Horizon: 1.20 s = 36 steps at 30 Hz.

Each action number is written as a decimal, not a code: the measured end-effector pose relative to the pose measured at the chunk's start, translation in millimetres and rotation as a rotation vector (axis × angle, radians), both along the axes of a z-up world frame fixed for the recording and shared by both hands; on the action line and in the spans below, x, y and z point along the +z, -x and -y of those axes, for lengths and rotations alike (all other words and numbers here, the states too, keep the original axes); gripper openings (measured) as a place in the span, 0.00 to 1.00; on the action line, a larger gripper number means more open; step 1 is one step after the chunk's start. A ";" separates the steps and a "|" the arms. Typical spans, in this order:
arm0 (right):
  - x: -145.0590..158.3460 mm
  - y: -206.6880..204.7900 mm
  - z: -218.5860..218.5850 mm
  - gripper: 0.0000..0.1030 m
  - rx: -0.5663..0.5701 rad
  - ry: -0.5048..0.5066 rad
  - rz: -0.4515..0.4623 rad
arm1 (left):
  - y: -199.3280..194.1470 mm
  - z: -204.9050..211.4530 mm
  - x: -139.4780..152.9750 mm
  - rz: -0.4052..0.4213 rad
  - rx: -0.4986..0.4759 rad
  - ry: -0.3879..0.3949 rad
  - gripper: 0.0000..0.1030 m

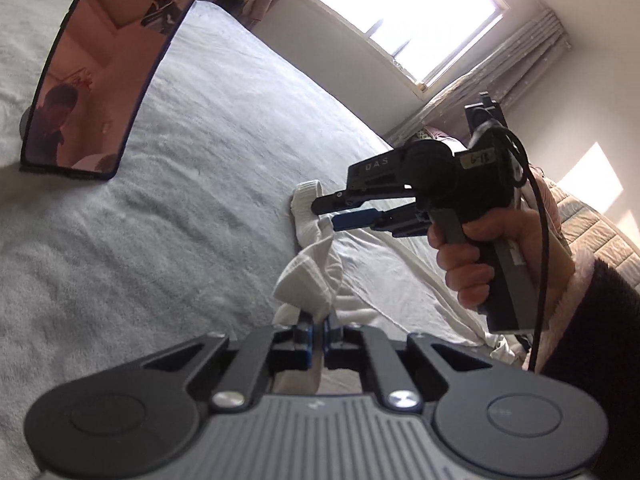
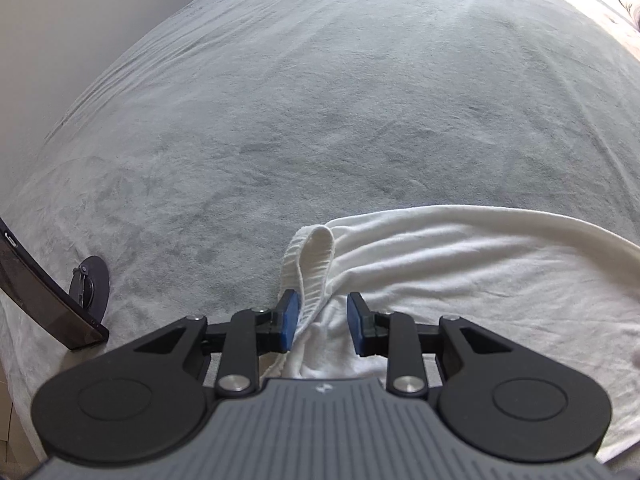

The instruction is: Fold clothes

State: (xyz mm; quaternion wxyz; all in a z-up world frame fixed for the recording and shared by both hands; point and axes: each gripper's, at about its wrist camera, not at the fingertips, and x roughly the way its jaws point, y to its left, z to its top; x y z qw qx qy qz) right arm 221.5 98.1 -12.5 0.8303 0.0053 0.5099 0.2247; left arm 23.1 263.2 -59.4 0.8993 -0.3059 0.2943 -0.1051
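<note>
1. Bedroom setting: grey plush bed cover (image 2: 320,100) as work surface, bright window (image 1: 404,12) and curtain at the far wall.
2. Nearest, left gripper (image 1: 318,334): fingers pressed together on a bunched fold of the white garment (image 2: 460,272), cloth lifted off the bed at that point.
3. Right gripper (image 2: 322,322): fingers parted, straddling the ribbed waistband (image 2: 316,264); left pad touching the band, right pad apart from it, nothing clamped.
4. Beyond, in the left wrist view: right gripper held in a bare hand (image 1: 464,264), tips at the band's looped end.
5. Farther: garment spread rightward across the bed, wrinkled; phone (image 1: 100,68) upright on a round stand (image 2: 90,284) to the left.
6. Progress, as a judgement: early stage, edges being taken up, no finished fold visible; smoothing and all folds remaining.
7. Hidden or unclear: garment type uncertain, lower part cut off by frame and gripper bodies; depth of the left grip not discernible.
</note>
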 end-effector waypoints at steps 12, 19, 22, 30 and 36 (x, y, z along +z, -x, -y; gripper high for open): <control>-6.6 -7.2 -55.1 0.29 0.051 0.130 0.003 | -0.5 -23.4 -21.6 -0.104 -0.002 0.207 0.06; -6.8 -1.5 -70.1 0.10 0.077 0.233 0.055 | 10.5 -52.6 -36.4 -0.155 0.067 0.492 0.32; -5.5 0.9 -69.4 0.06 0.077 0.249 0.068 | 18.8 -62.5 -44.1 -0.168 0.087 0.642 0.34; 7.9 4.3 -61.6 0.06 0.037 0.157 0.101 | 27.7 -59.4 -33.9 -0.161 0.193 0.485 0.02; 16.6 5.0 -69.6 0.06 0.018 0.089 0.149 | 40.1 -54.3 -1.1 -0.095 0.267 0.201 0.02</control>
